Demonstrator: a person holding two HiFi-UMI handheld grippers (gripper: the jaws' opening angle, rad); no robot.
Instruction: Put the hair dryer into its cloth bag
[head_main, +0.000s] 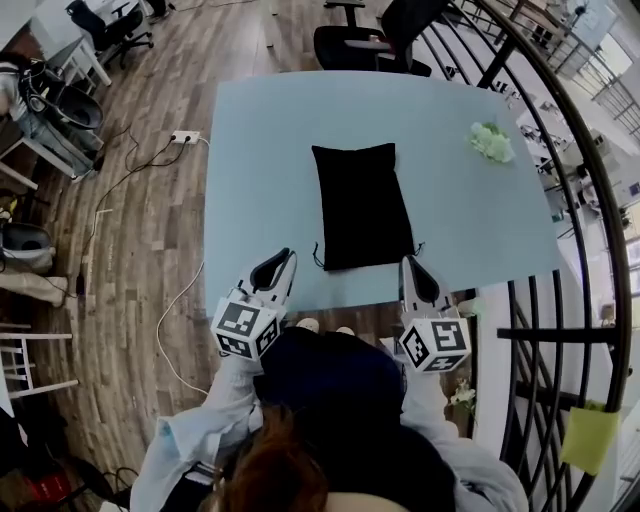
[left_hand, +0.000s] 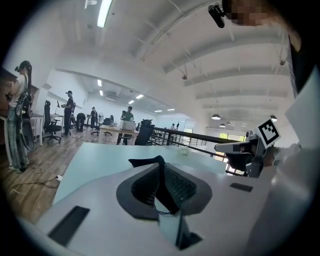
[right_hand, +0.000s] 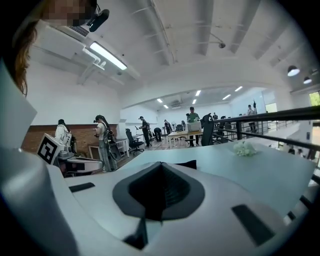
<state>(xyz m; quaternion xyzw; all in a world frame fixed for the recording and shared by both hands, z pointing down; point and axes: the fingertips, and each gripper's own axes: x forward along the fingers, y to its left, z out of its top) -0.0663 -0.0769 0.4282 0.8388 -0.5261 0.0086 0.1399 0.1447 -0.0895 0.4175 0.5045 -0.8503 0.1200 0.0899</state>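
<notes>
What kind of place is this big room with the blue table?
It looks like a big open office or workshop, maybe on an upper level. There are black office chairs past the table, people at desks farther back, and a black railing running beside the table.

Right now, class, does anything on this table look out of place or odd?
Nothing is spilled or damaged. One oddity: no hair dryer shows anywhere; only the black cloth bag lies on the table, and a pale green clump sits unrelated near its far right edge.
</notes>
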